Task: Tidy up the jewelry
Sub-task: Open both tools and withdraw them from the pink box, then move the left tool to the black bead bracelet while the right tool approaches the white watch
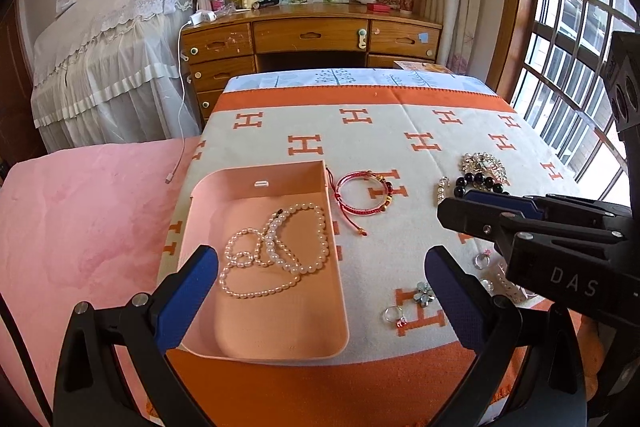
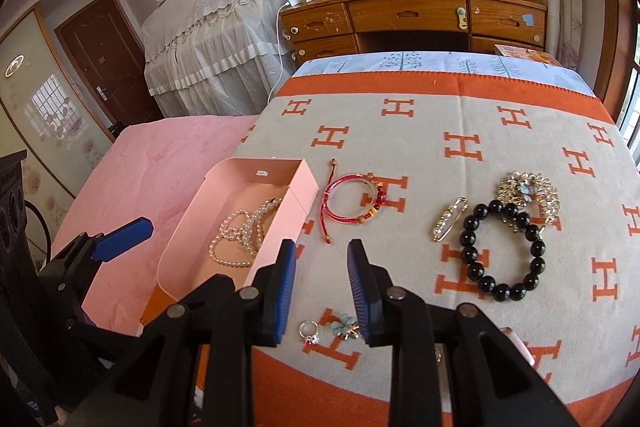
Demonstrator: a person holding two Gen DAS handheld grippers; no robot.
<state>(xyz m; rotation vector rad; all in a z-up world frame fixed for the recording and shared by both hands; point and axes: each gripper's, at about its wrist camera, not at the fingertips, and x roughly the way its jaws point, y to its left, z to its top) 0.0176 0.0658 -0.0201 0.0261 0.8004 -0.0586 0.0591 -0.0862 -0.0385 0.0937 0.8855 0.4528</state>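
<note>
Pink tray: open-topped, on the left part of the orange-and-cream H-patterned blanket that covers the table. Contents: pearl strands, coiled in overlapping loops on the tray floor.

Red cord bracelet: on the blanket just right of the tray wall, with coloured beads on one side and a loose knotted tail trailing toward the viewer.

Black bead bracelet: further right, a full ring lying flat, its far edge overlapping a silver-gold filigree brooch. A pearl-set pin lies just left of it, apart.

Small pieces near the front orange border: a ring with red charm and a grey flower clip, side by side.

Left gripper: blue-padded fingers spread wide, holding nothing, poised over the near end of the tray.

Right gripper: fingers parted by a moderate gap, empty, above the ring and flower clip.

Beyond: wooden desk with drawers, lace-draped furniture, pink bedding.
</note>
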